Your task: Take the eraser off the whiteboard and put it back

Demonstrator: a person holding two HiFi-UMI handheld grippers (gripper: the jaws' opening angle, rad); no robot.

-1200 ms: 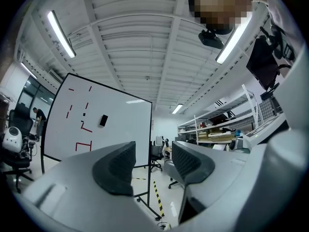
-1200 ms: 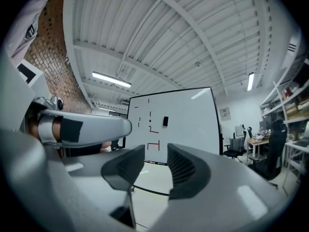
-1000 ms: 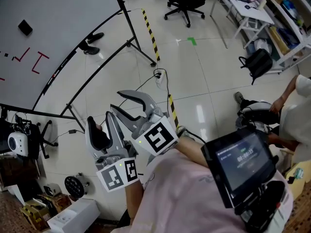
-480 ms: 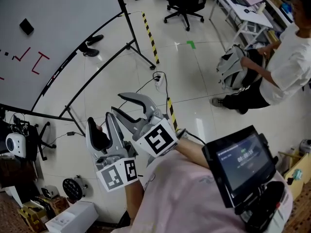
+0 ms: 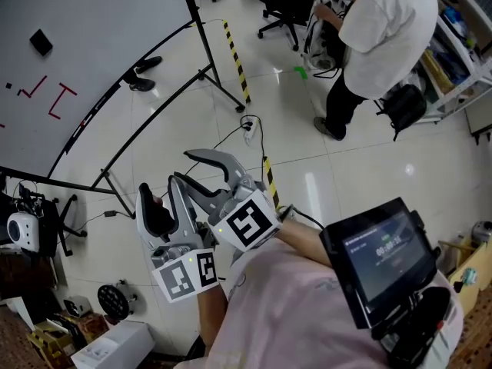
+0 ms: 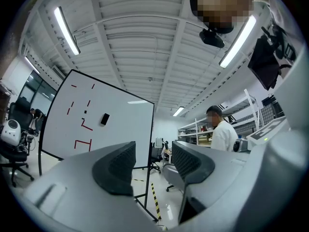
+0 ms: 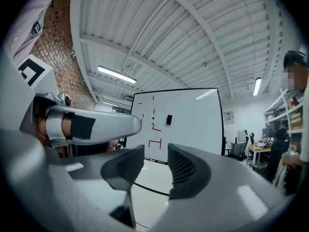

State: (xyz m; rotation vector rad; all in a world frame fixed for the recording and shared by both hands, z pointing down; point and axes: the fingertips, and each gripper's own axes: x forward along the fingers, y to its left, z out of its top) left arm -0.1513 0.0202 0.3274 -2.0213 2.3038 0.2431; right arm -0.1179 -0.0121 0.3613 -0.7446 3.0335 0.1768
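Note:
A black eraser (image 5: 39,42) sticks to the whiteboard (image 5: 108,21) at the upper left, above some red marks. It also shows as a small dark block on the board in the left gripper view (image 6: 104,119) and in the right gripper view (image 7: 169,119). My left gripper (image 5: 159,189) and right gripper (image 5: 191,167) are held close together near my chest, well away from the board. Both point toward it. The left gripper (image 6: 153,163) stands open with nothing between its pads. The right gripper (image 7: 155,166) is open and empty too.
The whiteboard stands on a wheeled frame (image 5: 223,83). Yellow-black tape (image 5: 238,56) and a cable with a power strip (image 5: 250,125) lie on the floor. A person in a white shirt (image 5: 377,29) stands by office chairs (image 5: 288,6). A tablet (image 5: 380,256) hangs at my chest.
The person in white has walked from the right side up to the chairs at the back. Both grippers have stayed nearly still and open.

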